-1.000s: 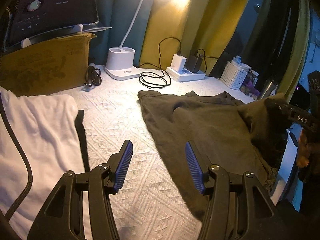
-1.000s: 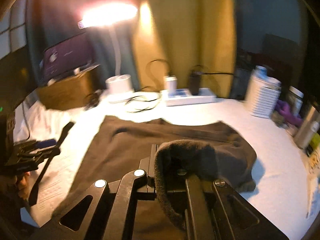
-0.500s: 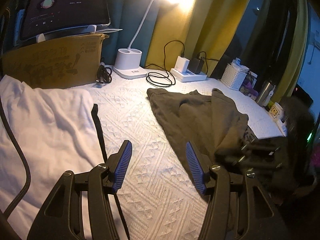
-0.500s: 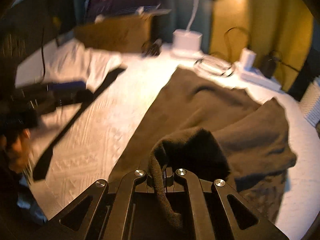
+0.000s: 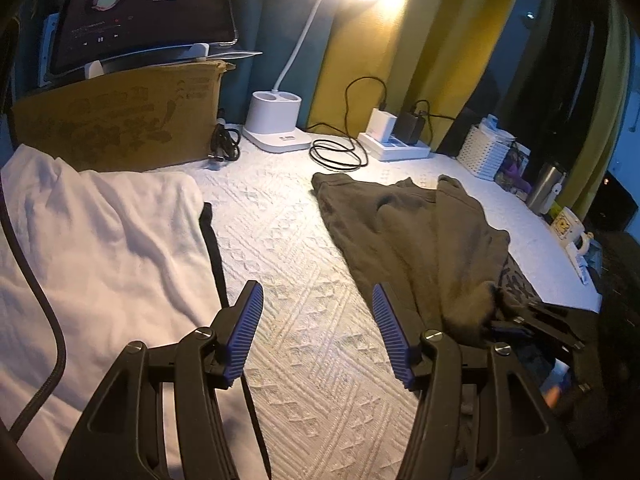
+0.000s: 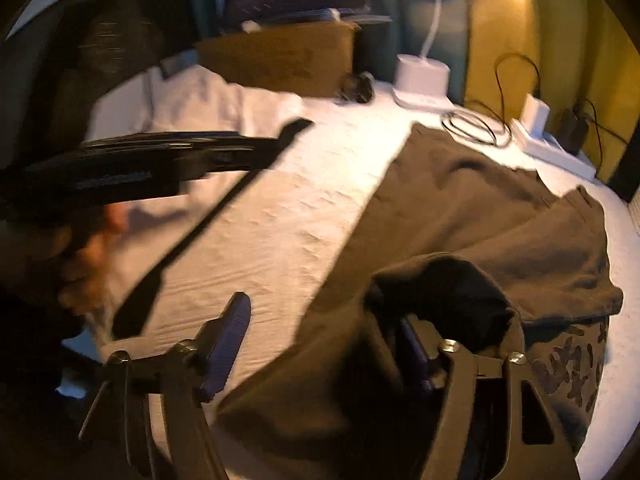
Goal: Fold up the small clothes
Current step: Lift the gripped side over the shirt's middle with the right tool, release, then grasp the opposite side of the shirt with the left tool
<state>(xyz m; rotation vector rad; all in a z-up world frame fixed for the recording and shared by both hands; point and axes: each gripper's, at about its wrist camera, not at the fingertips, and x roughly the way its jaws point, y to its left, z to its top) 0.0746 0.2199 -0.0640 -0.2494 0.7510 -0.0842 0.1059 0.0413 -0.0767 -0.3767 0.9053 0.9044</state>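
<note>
Fabric from the brown garment (image 6: pixel 472 208), lying on the desk (image 5: pixel 288 240), drapes over one finger of the spread right tongs (image 6: pixel 320 336) and may snag, dragging the fold; left tongs (image 5: pixel 316 320) gape empty.

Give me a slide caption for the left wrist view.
Open left gripper over the white bedspread, beside the half-folded brown garment.

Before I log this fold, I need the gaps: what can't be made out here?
- Right gripper, right wrist view: the dark shirt drapes over one finger; contact hidden.
- Left gripper, same view: motion blur.
- Mug, left wrist view: print too small.
</note>
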